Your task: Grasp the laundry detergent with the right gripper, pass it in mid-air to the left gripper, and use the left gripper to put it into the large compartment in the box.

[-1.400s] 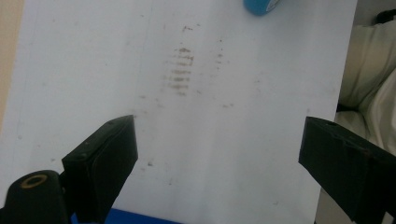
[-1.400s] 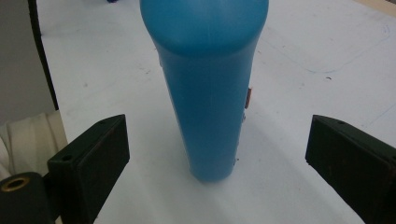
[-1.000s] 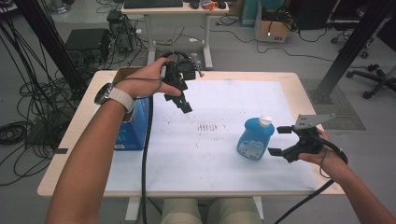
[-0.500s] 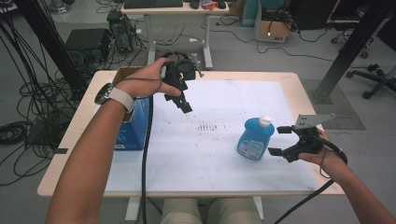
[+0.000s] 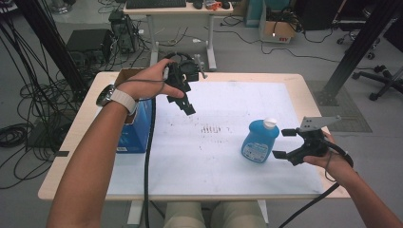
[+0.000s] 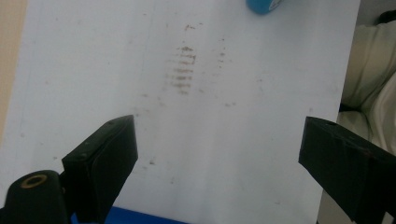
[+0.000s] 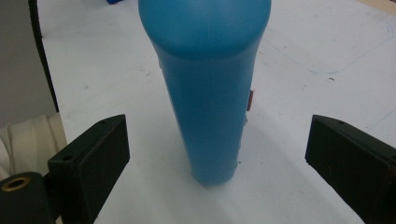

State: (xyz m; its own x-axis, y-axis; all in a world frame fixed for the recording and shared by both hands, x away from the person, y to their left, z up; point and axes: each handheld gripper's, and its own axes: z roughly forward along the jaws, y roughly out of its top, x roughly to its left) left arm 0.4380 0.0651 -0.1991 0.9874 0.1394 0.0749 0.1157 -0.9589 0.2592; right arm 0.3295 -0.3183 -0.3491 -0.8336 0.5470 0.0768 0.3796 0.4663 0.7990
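The blue bottle [image 5: 260, 141] is stood upright on the white surface [image 5: 214, 156], just in front of the right gripper [image 5: 284, 143], whose jaws are spread wide without touching it. The left gripper [image 5: 189, 108] is held above the surface with its jaws spread around nothing.

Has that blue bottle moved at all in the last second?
No. The bottle stands at the same spot right of the smudge marks on the table, with the open right gripper beside it.
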